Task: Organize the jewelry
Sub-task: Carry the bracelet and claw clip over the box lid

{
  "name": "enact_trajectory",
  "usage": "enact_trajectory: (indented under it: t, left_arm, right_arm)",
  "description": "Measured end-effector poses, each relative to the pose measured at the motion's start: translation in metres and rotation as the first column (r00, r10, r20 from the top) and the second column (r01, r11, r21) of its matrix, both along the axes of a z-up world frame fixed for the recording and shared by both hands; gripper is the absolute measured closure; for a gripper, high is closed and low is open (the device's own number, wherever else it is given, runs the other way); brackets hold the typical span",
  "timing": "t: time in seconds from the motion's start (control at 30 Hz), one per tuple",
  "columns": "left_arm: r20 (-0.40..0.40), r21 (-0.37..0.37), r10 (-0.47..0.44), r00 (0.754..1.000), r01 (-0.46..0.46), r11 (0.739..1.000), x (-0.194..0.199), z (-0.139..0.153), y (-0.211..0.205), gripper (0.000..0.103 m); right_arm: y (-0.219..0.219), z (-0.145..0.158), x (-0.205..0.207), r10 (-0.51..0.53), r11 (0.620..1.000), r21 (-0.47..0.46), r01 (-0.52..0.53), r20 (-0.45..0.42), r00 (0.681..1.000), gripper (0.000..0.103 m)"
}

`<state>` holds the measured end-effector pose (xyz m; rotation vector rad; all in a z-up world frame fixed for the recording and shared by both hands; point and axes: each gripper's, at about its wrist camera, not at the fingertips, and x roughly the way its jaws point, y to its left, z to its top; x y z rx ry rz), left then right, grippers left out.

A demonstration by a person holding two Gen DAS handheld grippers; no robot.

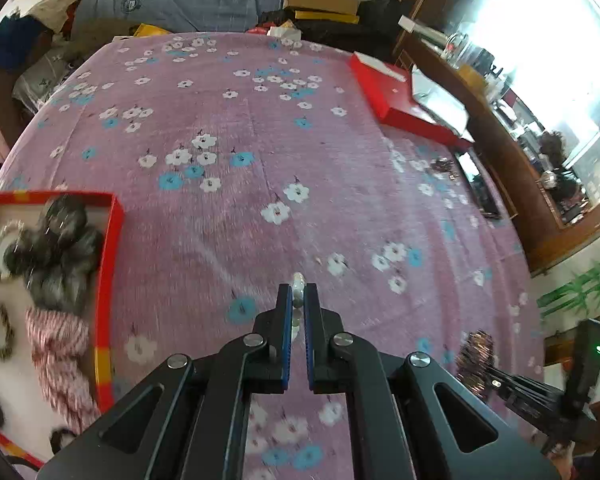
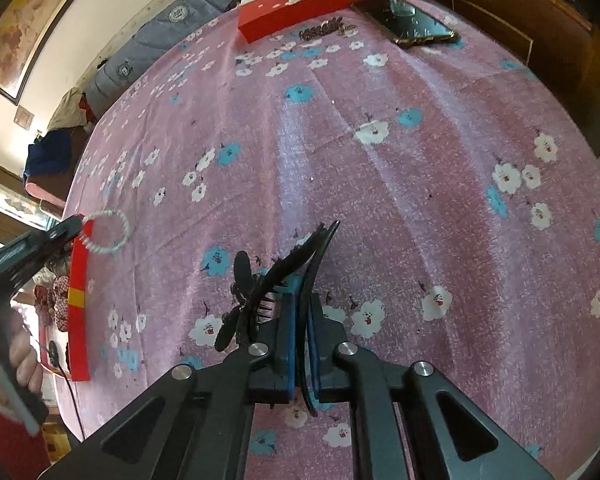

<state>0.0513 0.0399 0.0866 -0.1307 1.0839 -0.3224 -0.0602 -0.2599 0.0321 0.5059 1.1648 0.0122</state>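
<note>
Pink flowered bedspread runs under both your grippers. Your left gripper is clamped on a white bead bracelet, held above the cloth — the red box of hair ties lies to its left, just beside and slightly below. Your right gripper pinches a black hair claw, its long axis running forward along the fingers. The left is nearer the box, so I'd judge it drops first.

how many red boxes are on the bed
2. An open red tray holding hair ties sits at the left edge of the bedspread. A closed red box lies at the far right, under white papers. More may lie outside view.
</note>
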Motion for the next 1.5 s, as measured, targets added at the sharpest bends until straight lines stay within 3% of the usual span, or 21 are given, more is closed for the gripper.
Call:
enact_trajectory:
  t: [0.6, 0.87, 1.17, 1.3, 1.5]
  left_arm:
    - [0.091, -0.017, 0.122, 0.988, -0.121, 0.993, -0.096, 0.059, 0.019, 0.098]
    - [0.148, 0.037, 0.206, 0.967, -0.214, 0.976, -0.141, 0.087, 0.050, 0.098]
    - [0.182, 0.093, 0.339, 0.923, -0.359, 0.928, -0.181, 0.097, 0.091, 0.098]
    - [0.167, 0.126, 0.416, 0.894, -0.438, 0.890, -0.202, 0.091, 0.117, 0.098]
    - [0.142, 0.119, 0.511, 0.848, -0.527, 0.842, -0.219, 0.083, 0.155, 0.098]
  right_arm:
    - [0.015, 0.053, -0.003, 0.136, 0.987, 0.068, -0.145, 0.121, 0.983, 0.099]
    - [0.074, 0.080, 0.012, 0.294, 0.945, 0.085, -0.317, 0.208, 0.933, 0.098]
    - [0.131, 0.080, 0.007, 0.439, 0.878, 0.098, -0.469, 0.228, 0.869, 0.098]
    - [0.158, 0.070, 0.012, 0.500, 0.839, 0.126, -0.529, 0.204, 0.842, 0.098]
    - [0.197, 0.064, 0.011, 0.567, 0.793, 0.134, -0.594, 0.194, 0.801, 0.098]
